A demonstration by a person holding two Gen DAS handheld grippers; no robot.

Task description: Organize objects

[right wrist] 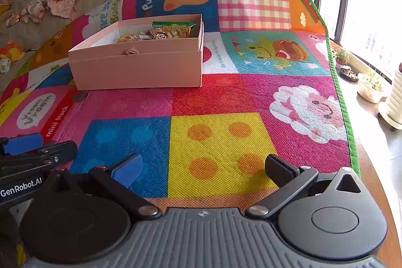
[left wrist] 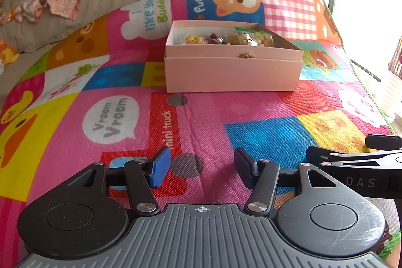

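Ahead: pink box (left wrist: 233, 72) of snack packets (left wrist: 253, 38), long side across, nearer left gripper (left wrist: 202, 168) than right gripper (right wrist: 203, 168); both sets of fingers spread, empty.

The near wall of the pink box (left wrist: 233, 74) hides the lower part of the snack packets (left wrist: 253, 38) — only their tops show, and the small print on the wrappers is too fine to read. In the left wrist view the right gripper (left wrist: 361, 167) is cut off by the frame edge. In the right wrist view the left gripper (right wrist: 27, 155) is cropped likewise — its jaw gap cannot be judged there.
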